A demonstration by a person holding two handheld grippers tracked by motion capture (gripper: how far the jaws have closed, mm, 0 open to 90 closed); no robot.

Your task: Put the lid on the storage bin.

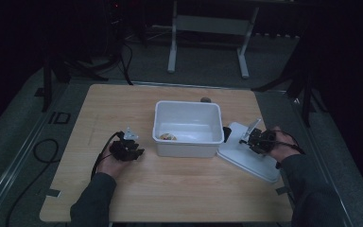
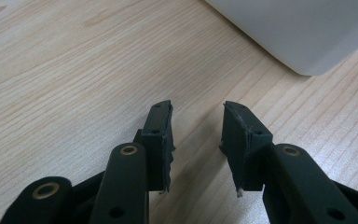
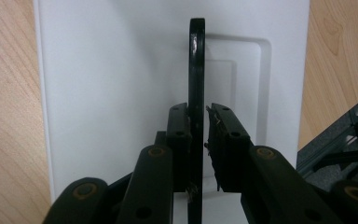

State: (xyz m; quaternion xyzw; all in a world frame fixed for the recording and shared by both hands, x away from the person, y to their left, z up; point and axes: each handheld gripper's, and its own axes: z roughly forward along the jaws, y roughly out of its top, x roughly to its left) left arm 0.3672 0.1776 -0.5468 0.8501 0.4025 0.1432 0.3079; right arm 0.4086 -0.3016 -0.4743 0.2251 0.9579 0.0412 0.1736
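lid point(image 3: 121, 93) handle point(image 3: 196, 70) between my right gripper point(image 3: 198, 122) jaws, nearly clenched, for lifting onto bin point(image 1: 187, 126); left gripper point(image 2: 197, 122) released, idle beside bin.

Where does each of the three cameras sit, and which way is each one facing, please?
High view: above the person's side, looking forward and down at the table; both forearms show.
Left gripper view: rides the left gripper, looking down at bare wood beside the white bin; jaws apart.
Right gripper view: rides the right gripper, facing the white lid; jaws flank its black handle.
Shared: bin, lid and both grippers also appear from above.
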